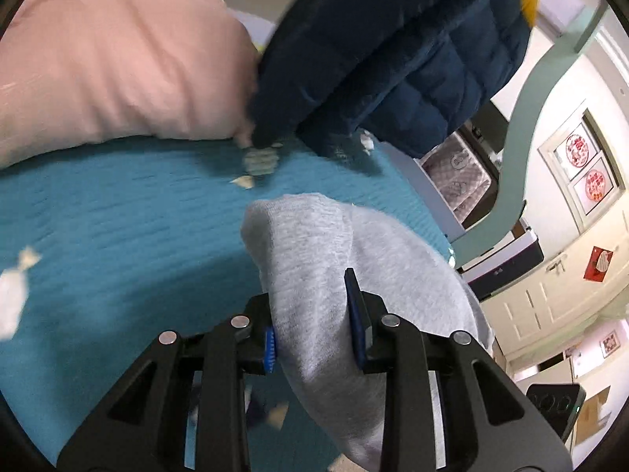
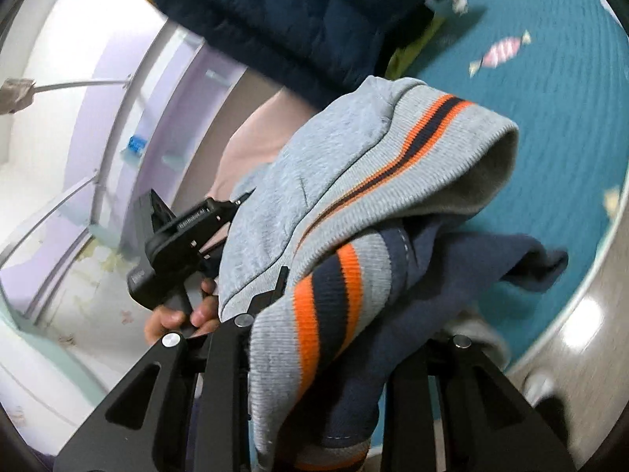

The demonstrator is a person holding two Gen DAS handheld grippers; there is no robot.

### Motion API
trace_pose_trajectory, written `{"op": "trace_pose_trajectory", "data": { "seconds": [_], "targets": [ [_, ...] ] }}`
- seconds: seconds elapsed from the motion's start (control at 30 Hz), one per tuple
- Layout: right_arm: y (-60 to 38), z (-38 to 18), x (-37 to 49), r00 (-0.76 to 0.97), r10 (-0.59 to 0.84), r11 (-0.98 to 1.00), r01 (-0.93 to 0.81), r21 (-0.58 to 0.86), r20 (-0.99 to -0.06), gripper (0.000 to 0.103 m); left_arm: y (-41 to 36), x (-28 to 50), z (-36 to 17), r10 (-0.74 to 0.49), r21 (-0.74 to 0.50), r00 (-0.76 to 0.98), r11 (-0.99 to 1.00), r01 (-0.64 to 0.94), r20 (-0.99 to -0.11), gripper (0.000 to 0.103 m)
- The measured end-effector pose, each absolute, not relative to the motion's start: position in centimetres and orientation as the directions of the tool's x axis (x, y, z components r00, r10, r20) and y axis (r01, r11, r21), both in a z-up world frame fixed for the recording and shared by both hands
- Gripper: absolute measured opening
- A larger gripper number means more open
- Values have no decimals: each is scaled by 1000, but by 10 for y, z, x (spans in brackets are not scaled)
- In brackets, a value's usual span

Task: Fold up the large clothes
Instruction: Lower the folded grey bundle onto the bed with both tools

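The grey sweater (image 1: 346,275) is hanging above the teal sheet (image 1: 118,220), gripped at two places. In the left wrist view, the left claw (image 1: 314,334) is clenching a thick fold of plain grey knit; both blue pads (image 1: 269,348) are pressing into the cloth, with the jaws standing narrowly apart around the bunched fabric. In the right wrist view, the right claw (image 2: 338,338) is grasping the ribbed hem (image 2: 334,306), banded orange and navy; the cloth is covering the fingertips, so the jaws' exact gap cannot be told, but fabric is filling the space between the arms. A navy lining (image 2: 452,275) is draping to the right of that grip.

At the left in the same view, a hand (image 2: 177,314) is holding the other claw's handle.

Farther off, a navy puffer jacket (image 1: 393,47) is lying on the sheet, and a pink pillow (image 1: 118,59) is lying to its left. The sheet is printed with candy motifs (image 2: 499,53). A white cabinet (image 1: 550,275) is standing at the right beyond the bed.
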State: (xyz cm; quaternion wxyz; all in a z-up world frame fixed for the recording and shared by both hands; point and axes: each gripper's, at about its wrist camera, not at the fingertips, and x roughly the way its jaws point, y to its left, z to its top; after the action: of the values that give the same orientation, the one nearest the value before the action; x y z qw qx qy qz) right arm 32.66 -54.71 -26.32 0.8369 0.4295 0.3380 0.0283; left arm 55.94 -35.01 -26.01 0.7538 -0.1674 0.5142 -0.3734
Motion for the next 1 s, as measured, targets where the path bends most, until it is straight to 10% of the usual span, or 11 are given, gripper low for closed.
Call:
{"op": "trace_pose_trajectory", "data": {
  "seconds": [0.57,1.0],
  "targets": [
    [-573,-377,339,659,369,602,368,709,-655,21,-372,576,-398,-713,-679,88,692,244,-695,36],
    [-624,-235,381,821,234,759,181,625,-521,21,-418,630,-256,-836,-756,234,549,355,-497,29]
  ]
}}
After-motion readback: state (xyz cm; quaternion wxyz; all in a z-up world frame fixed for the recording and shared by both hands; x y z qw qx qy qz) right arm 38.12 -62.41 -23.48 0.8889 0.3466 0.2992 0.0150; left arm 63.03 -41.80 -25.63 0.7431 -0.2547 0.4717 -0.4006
